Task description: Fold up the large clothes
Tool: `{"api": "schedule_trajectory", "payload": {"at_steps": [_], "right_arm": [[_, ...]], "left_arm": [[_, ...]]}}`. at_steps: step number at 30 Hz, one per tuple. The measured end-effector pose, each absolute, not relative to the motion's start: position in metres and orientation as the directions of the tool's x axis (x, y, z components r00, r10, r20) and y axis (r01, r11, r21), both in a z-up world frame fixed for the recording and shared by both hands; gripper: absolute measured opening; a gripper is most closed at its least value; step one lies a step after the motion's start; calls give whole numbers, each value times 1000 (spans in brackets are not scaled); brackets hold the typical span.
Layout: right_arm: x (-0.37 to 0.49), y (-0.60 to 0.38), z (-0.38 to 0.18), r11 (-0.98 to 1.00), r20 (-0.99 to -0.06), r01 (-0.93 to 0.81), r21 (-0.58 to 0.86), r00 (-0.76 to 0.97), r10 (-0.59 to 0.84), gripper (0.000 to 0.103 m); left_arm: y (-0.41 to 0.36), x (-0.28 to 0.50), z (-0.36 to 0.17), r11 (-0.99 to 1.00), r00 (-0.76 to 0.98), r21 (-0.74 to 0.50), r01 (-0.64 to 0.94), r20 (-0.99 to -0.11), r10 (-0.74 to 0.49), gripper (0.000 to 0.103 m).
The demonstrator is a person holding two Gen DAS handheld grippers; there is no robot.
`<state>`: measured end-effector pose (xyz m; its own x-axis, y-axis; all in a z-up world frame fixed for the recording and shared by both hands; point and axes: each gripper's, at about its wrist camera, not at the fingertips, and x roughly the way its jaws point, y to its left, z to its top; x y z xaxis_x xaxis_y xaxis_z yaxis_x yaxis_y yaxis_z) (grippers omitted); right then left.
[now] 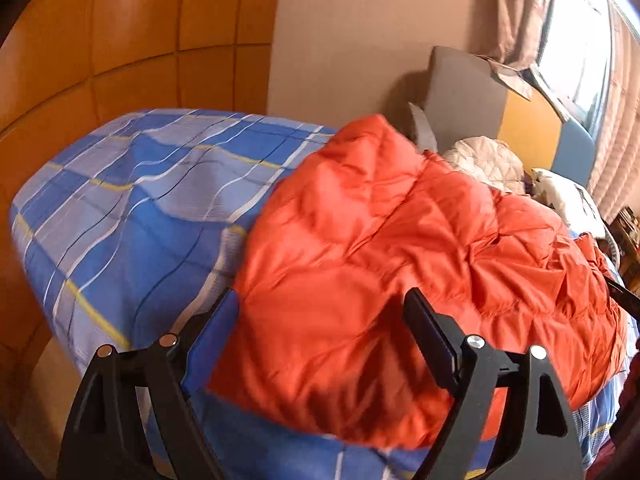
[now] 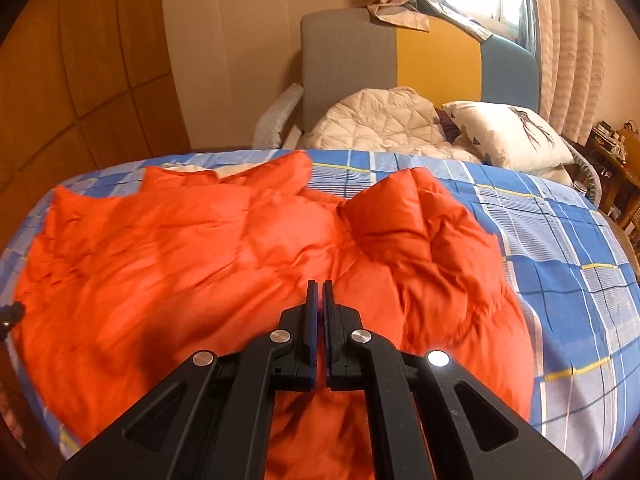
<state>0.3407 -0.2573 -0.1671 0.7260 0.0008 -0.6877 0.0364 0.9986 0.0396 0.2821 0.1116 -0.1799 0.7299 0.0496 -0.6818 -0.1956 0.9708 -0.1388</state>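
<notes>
Your right gripper [image 2: 319, 286] hangs over the puffy orange quilted jacket [image 2: 224, 248], its black jaws pressed together with nothing between them. The jacket lies spread on the blue plaid bed sheet [image 2: 560, 264], one sleeve bunched up on the right. Beyond the bed's far edge you see a cream quilted garment [image 2: 380, 124] and a white printed pillow [image 2: 508, 136] against a grey, yellow and blue headboard [image 2: 436, 52].

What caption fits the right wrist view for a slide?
Shut right gripper above a puffy orange quilted jacket spread on a blue plaid bedsheet.
</notes>
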Motion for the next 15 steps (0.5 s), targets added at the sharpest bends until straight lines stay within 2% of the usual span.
{"api": "schedule_trajectory", "payload": {"at_steps": [6,10,15], "right_arm": [[347,-249,-190,999,-729,37,2,684,-24,1],[346,-253,-199,998,-735,57,29,678,-18,1],[330,-260,-189,991,-716,68,111,697,32,1]], "left_arm": [[130,262,-195,937,704,-234,-257,-711,16,84],[134,253,-200,925,696,-269,-267,-718,-8,84],[140,244,-216,857,668,-428,-287,-730,-141,84]]}}
